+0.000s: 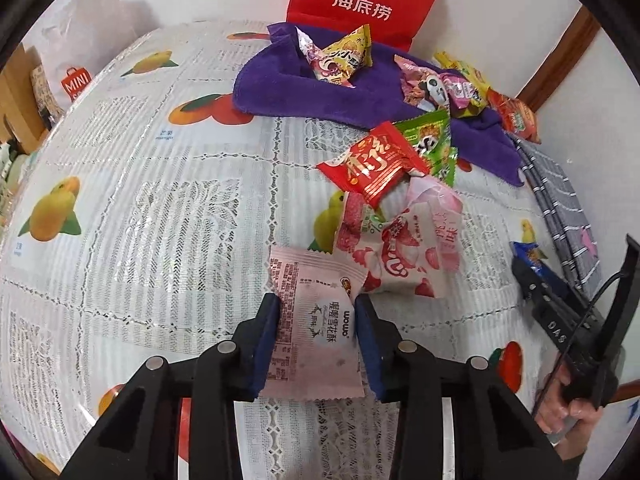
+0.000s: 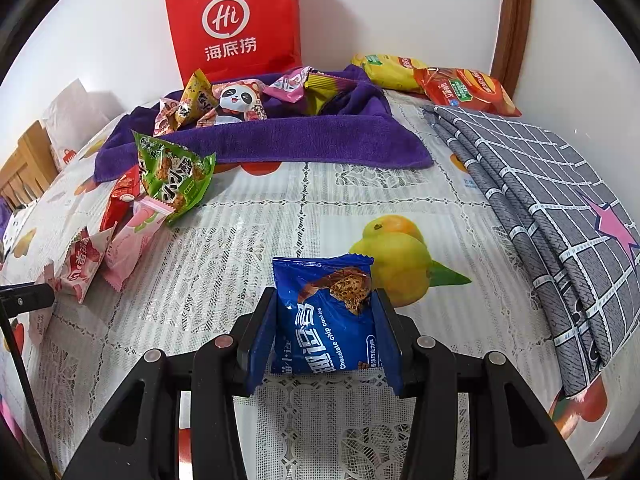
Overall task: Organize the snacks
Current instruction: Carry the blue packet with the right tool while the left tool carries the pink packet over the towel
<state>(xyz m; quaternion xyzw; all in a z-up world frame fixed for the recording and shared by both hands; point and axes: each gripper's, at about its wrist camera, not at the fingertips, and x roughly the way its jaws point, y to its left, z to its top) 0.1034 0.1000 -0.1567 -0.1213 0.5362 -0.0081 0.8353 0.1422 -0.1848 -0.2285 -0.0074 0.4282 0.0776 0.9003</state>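
1. Snacks: scattered over tbl w/ fruit-print lace cloth (image 2: 248, 216); some piled on purple towel (image 2: 320, 140) at back, some loose in front of it.
2. L gripper (image 1: 316, 336): clamped on pale pink wowo pkt (image 1: 316, 312), blue pads (image 1: 267, 336) pressing both sides, pkt printed-side up, top edge sticking out past fingertips, above tbl near front edge.
3. R gripper (image 2: 324, 328): clamped on blue choc chip cookie pkt (image 2: 324, 316), pads on both side edges, pkt upright-ish; yellow fruit print just right of it.
4. Loose pile just beyond L gripper: red pkt (image 1: 372, 164) overlapping green pkt (image 1: 432, 140), pink strawberry pkts (image 1: 400, 252) touching below. Wowo pkt's corner near/touching strawberry pkts, can't tell which.
5. On towel: panda pkt (image 2: 238, 102), yellow triangle pkt (image 2: 196, 94), pink pkt (image 2: 288, 86), more behind.
6. Back right corner: yellow chip bag (image 2: 390, 72) + red chip bag (image 2: 468, 90), touching, beside wall.
7. Grey checked cloth (image 2: 552, 208) folded at tbl right, pink star on it.
8. Red Hi paper bag (image 2: 236, 24) upright against wall, behind towel.
9. White MINI bag (image 1: 76, 76) far left, edge of tbl.
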